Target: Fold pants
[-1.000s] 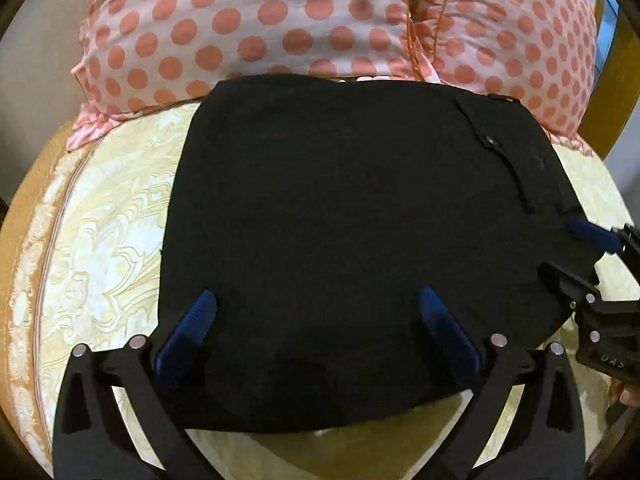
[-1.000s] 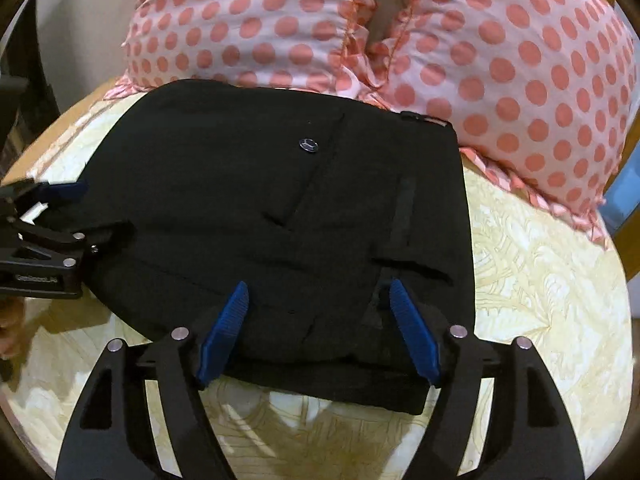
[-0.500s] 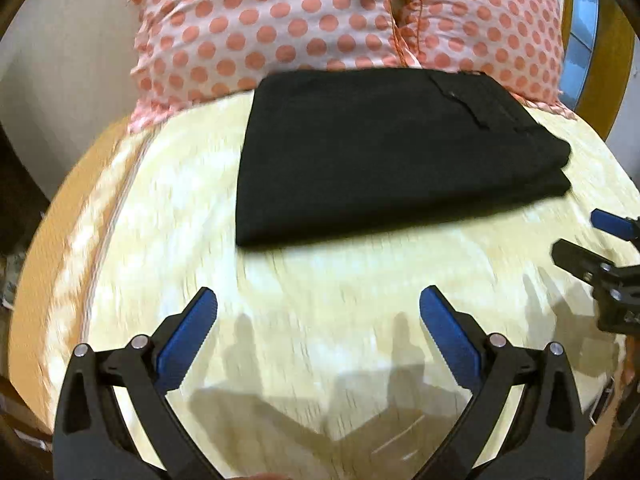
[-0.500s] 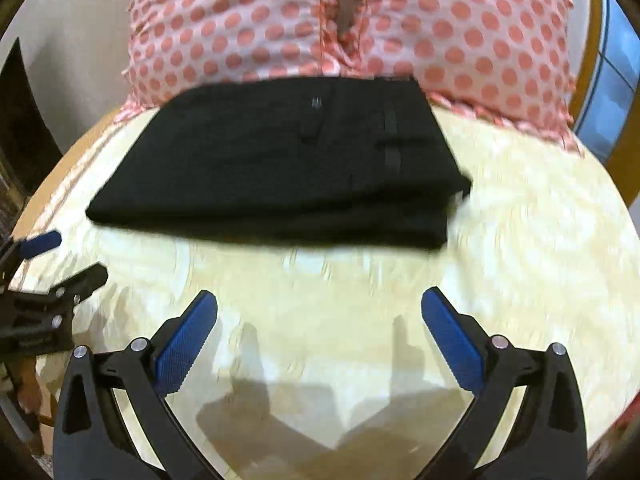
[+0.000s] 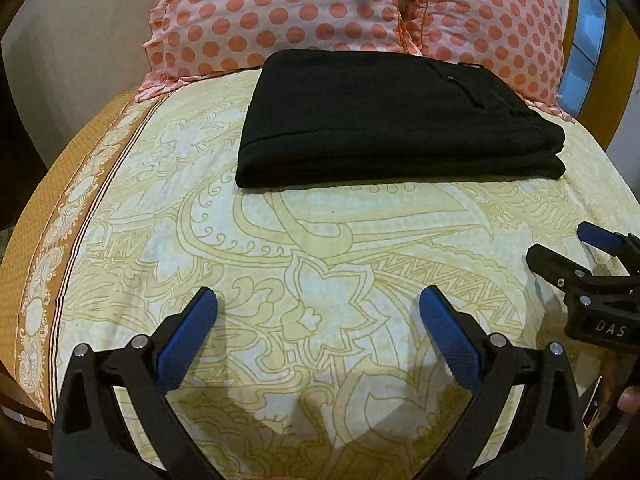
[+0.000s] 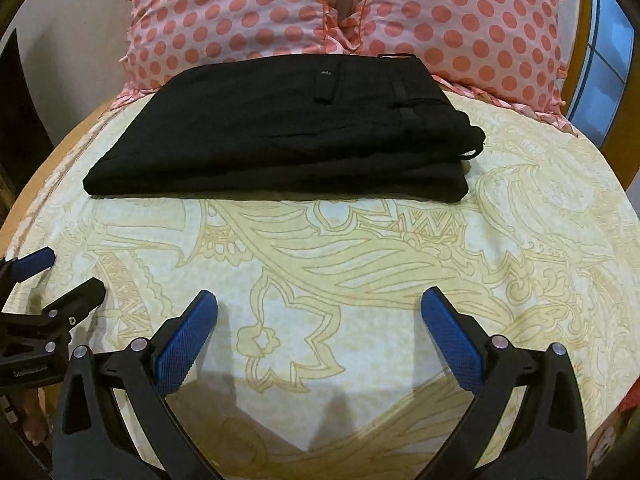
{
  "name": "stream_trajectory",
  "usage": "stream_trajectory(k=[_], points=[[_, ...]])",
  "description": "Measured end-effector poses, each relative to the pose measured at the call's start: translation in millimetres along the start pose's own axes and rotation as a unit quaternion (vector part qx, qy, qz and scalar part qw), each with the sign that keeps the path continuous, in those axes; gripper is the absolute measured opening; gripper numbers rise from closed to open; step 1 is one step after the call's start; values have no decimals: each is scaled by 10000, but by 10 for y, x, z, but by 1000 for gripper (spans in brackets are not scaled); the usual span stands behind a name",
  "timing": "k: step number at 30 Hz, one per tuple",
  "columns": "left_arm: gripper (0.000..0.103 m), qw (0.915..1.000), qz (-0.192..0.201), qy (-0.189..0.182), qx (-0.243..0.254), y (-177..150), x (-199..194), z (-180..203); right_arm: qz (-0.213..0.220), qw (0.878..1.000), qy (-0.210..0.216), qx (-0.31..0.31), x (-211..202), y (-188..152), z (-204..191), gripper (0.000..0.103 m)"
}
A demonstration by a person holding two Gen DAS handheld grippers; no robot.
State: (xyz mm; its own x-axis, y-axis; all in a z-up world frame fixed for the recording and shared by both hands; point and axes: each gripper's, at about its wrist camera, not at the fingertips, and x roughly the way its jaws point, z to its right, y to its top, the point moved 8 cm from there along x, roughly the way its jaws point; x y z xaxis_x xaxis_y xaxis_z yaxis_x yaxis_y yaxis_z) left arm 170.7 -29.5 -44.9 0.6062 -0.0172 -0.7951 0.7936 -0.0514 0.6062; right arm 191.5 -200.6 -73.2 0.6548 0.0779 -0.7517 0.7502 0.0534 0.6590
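Folded pants (image 5: 392, 120), right gripper (image 5: 560, 252) marked "DAS"

The bed (image 5: 320, 248) is covered by a pale yellow sheet (image 6: 360, 264) printed with gold leaf and flower outlines, and an orange patterned border (image 5: 52, 264) runs down its left edge. A folded pair of black pants (image 5: 392, 120) lies flat on the sheet toward the far end, its back edge touching two pink pillows (image 6: 320, 12) with coral dots and ruffled trim. The pillows sit side by side at the head of the bed.
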Motion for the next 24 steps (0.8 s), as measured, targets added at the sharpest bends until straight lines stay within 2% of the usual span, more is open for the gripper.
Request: stream_trajectory(k=[13, 24], points=[[101, 9996, 277, 57, -69, -9, -18, 4, 161, 9996, -183, 117, -40, -69, 29, 102], [101, 9995, 299, 69, -78, -17, -22, -11, 386, 9988, -235, 172, -153, -194, 55, 102]])
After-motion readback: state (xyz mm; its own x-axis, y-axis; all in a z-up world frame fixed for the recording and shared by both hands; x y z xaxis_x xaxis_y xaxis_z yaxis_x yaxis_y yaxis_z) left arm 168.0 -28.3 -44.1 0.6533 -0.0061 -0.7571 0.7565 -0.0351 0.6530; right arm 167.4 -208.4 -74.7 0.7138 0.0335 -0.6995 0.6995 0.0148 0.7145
